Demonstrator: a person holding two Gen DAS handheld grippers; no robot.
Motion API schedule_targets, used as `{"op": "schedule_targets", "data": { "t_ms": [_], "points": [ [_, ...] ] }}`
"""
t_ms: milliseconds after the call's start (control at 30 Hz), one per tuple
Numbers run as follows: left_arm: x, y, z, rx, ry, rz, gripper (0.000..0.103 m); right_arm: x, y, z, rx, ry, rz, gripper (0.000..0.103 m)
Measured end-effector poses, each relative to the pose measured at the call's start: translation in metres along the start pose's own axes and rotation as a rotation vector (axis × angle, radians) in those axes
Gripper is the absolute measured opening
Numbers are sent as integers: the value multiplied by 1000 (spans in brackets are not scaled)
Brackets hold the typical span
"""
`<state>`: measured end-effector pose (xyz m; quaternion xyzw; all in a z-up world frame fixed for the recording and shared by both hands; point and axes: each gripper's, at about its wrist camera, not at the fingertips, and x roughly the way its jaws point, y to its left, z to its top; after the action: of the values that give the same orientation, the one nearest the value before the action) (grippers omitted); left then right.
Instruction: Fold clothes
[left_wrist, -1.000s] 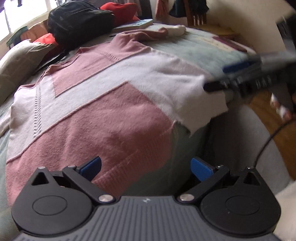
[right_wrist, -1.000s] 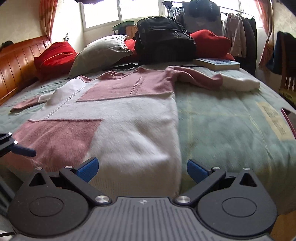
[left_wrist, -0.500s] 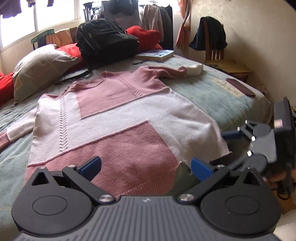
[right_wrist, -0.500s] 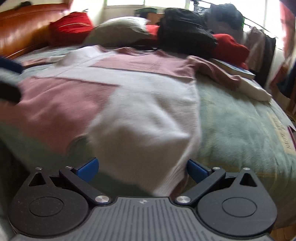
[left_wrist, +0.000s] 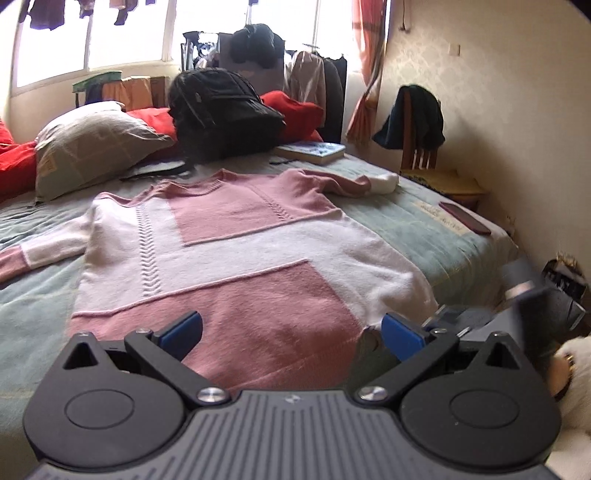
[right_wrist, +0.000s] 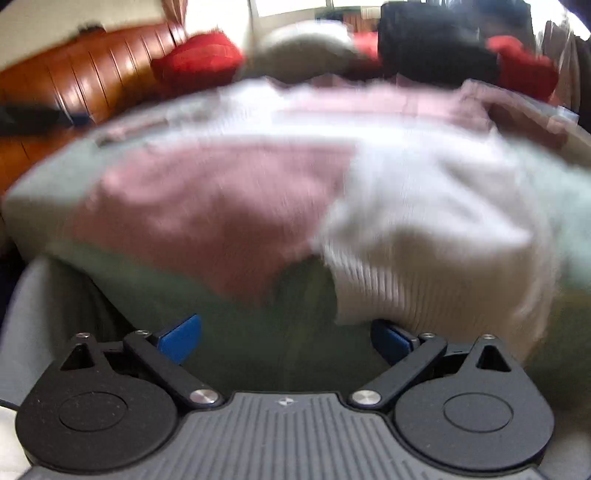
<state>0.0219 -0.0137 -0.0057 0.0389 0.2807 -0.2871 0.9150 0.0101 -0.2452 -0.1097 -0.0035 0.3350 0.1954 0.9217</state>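
Left wrist view: showing a pink and white sweater (left_wrist: 236, 258) lying spread flat, front up, on a green bed cover (left_wrist: 424, 229), neckline toward the far pillows, hem reaching the near edge of the bed. One sleeve stretching out to the left (left_wrist: 40, 254), the other lying bent toward a book (left_wrist: 312, 150) at the far right. Left gripper (left_wrist: 291, 328) hovering just above the hem, over the pink lower panel, jaws spread wide apart and holding nothing, blue fingertips (left_wrist: 183, 326) not pressing the cloth. Right gripper (left_wrist: 517, 314) appearing blurred at the lower right, beside the white corner of the hem, near the bed's edge. Behind the sweater: a grey pillow (left_wrist: 92, 147), a black backpack (left_wrist: 221, 110), red cushions (left_wrist: 295, 110), and a dark red phone (left_wrist: 465, 218) lying on the cover well apart from the sweater. A wooden chair (left_wrist: 421, 147) with dark clothes standing by the wall.

Right wrist view: very blurred, looking at the hem of the sweater (right_wrist: 295, 192) hanging a little over the bed's front edge. Right gripper (right_wrist: 284, 336) sitting just below the white corner, jaws wide apart, gripping nothing; the right blue fingertip (right_wrist: 391, 339) lying close under the ribbed white edge, touching or not being impossible to tell. Wooden headboard (right_wrist: 74, 81) showing at the far left.
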Motion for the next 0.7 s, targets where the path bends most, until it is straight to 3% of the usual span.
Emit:
{"op": "schedule_targets", "data": {
  "t_ms": [100, 200, 400, 567, 700],
  "points": [
    [-6, 11, -4, -22, -18, 7, 102, -39, 11, 12, -98, -132, -126, 103],
    [-7, 16, -6, -44, -25, 2, 102, -56, 13, 28, -135, -150, -222, 103],
    [-7, 15, -5, -7, -23, -11, 102, -55, 18, 51, -140, -134, -198, 103],
    [11, 20, 6, -6, 17, 17, 102, -18, 15, 74, -171, -112, -217, 103],
    [37, 28, 22, -4, 55, 28, 102, 13, 0, 88, -121, -94, -216, 103]
  ]
}}
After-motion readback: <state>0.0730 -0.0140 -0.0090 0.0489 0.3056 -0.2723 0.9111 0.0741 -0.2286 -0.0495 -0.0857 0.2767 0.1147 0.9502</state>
